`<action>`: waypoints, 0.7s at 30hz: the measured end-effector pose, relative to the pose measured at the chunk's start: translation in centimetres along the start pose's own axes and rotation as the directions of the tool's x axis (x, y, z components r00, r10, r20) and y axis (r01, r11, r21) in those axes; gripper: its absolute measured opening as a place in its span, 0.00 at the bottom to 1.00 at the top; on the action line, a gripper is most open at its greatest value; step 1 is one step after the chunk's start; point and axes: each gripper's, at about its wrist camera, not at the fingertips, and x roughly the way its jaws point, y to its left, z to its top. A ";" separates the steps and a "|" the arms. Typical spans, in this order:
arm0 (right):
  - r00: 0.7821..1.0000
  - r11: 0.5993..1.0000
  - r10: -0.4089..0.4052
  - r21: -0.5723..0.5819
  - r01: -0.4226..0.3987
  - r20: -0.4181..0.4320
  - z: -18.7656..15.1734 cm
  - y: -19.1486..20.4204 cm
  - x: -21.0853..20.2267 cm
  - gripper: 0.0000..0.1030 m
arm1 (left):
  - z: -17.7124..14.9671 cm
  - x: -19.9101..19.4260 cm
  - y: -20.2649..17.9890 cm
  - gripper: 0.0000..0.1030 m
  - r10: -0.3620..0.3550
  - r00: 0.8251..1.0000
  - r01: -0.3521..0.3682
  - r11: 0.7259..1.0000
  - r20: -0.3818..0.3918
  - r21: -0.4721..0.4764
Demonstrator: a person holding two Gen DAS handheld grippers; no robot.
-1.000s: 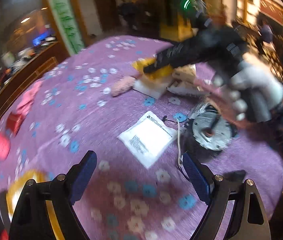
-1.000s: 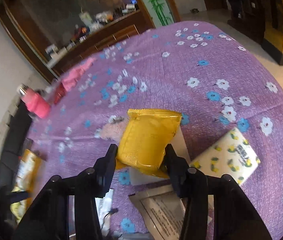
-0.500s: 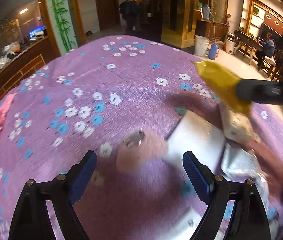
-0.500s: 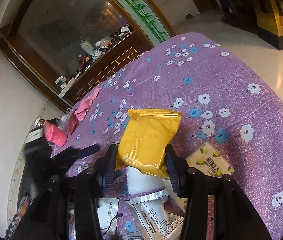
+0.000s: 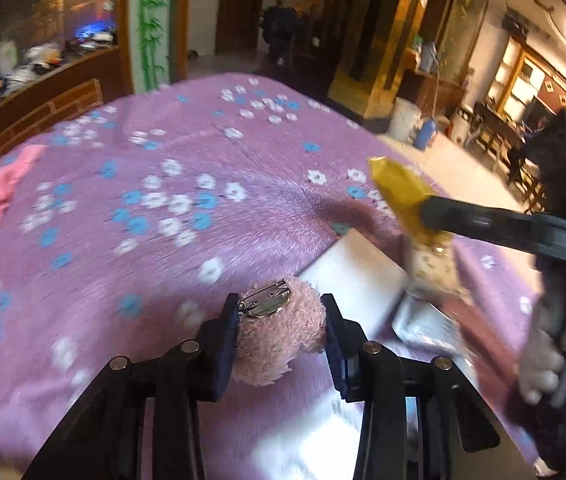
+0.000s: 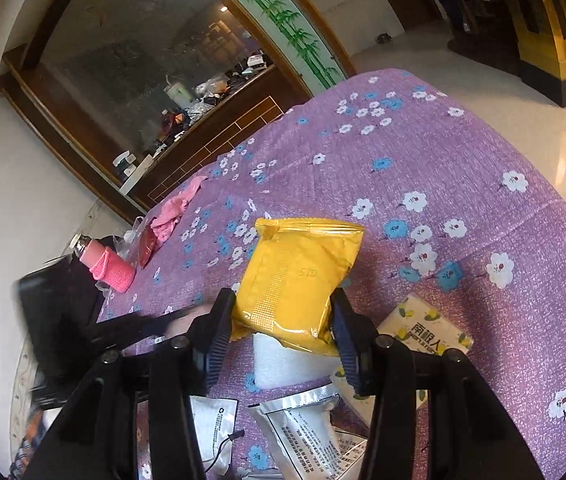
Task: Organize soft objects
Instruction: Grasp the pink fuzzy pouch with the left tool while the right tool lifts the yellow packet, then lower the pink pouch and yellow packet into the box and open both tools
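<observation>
Pink plush, left wrist view: fuzzy pink plush (image 5: 279, 332) with a metal pin clasp (image 5: 264, 303) facing up, squeezed in the left gripper (image 5: 281, 336), low over the purple floral cloth (image 5: 163, 208).
Yellow packet, right wrist view: yellow packet (image 6: 297, 280) pinched by its lower end in the right gripper (image 6: 283, 330), long axis pointing up and away, hanging above a white foam block (image 6: 287, 362).

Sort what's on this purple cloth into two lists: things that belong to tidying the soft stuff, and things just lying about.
In the job:
pink plush brooch, clamped in the left gripper
yellow packet, clamped in the right gripper
tissue pack
pink cloth

Lying about:
silver printed pouch
white foam block
pink-sleeved bottle
</observation>
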 end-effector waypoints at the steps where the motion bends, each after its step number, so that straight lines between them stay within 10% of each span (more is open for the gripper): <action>1: 1.000 1.000 0.003 -0.006 -0.003 0.001 -0.1 0.2 0.0 0.45 | -0.6 -2.1 0.3 0.39 -0.003 1.000 0.003 1.000 0.023 -0.022; 11: 0.999 0.993 0.019 -0.121 -0.016 0.026 -1.3 4.2 -0.7 0.45 | -13.9 -23.1 5.0 0.40 0.180 0.961 -0.113 0.948 0.211 -0.296; 21: 0.988 0.920 0.102 -0.368 -0.137 -0.115 -8.1 17.9 -2.7 0.45 | -24.8 -23.9 11.8 0.40 0.281 0.952 -0.173 0.820 0.121 -0.546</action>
